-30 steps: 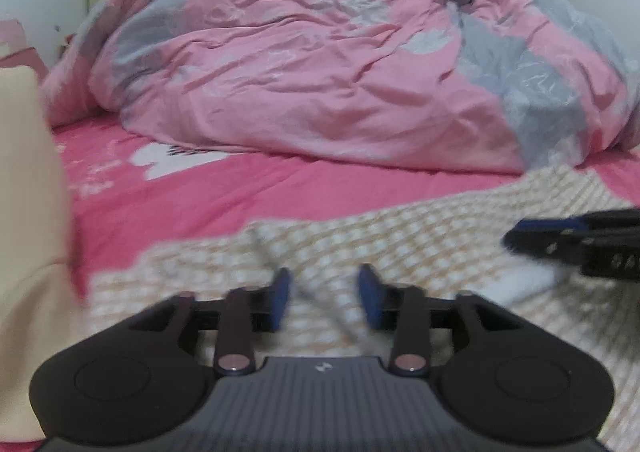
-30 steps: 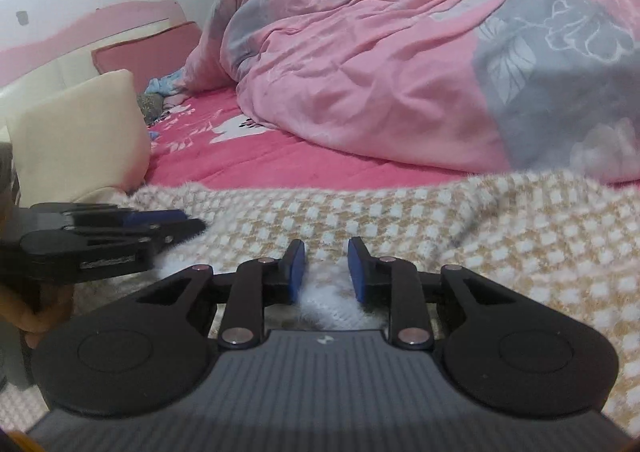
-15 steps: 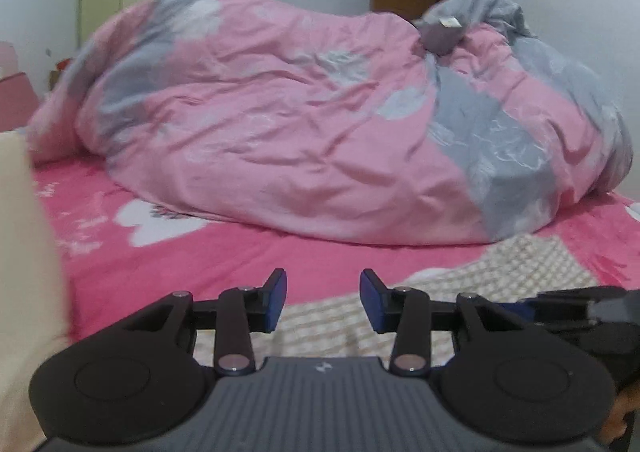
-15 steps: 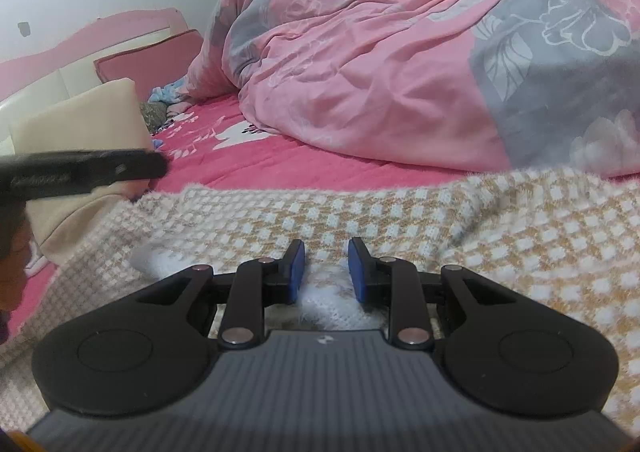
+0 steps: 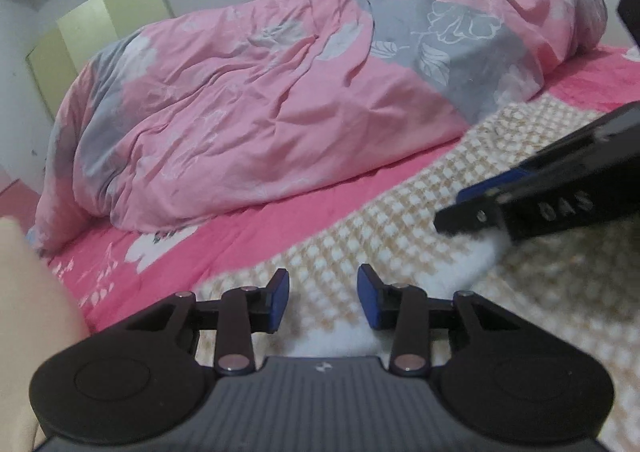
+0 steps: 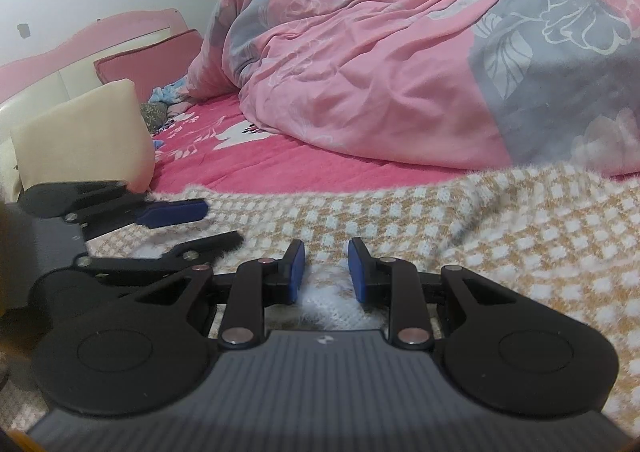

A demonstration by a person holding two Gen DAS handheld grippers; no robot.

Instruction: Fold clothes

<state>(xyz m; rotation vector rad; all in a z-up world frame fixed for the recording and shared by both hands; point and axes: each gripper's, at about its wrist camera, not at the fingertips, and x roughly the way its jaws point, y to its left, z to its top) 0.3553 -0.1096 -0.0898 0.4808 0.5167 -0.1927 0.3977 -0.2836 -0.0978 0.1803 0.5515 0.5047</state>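
A fuzzy knit sweater (image 5: 400, 220) in tan and white checks lies spread on the pink bed sheet (image 5: 240, 236). My left gripper (image 5: 322, 300) hovers low over its near edge, open, with white fluff showing between the blue pads. In the right wrist view the sweater (image 6: 480, 236) fills the foreground. My right gripper (image 6: 324, 272) is shut on a bunched white fold of it. The right gripper (image 5: 460, 208) enters the left view from the right, fabric hanging under it. The left gripper (image 6: 216, 224) shows side-on at the left, its fingers apart over the sweater.
A large crumpled pink and grey duvet (image 5: 280, 92) fills the far half of the bed. A cream pillow (image 6: 88, 132) stands at the left, with a pink headboard (image 6: 80, 40) behind it. A pale green wardrobe (image 5: 100, 24) stands against the far wall.
My left gripper rose off the sweater, then came back down over its near edge beside the right gripper, staying open. The right gripper kept its hold and barely moved.
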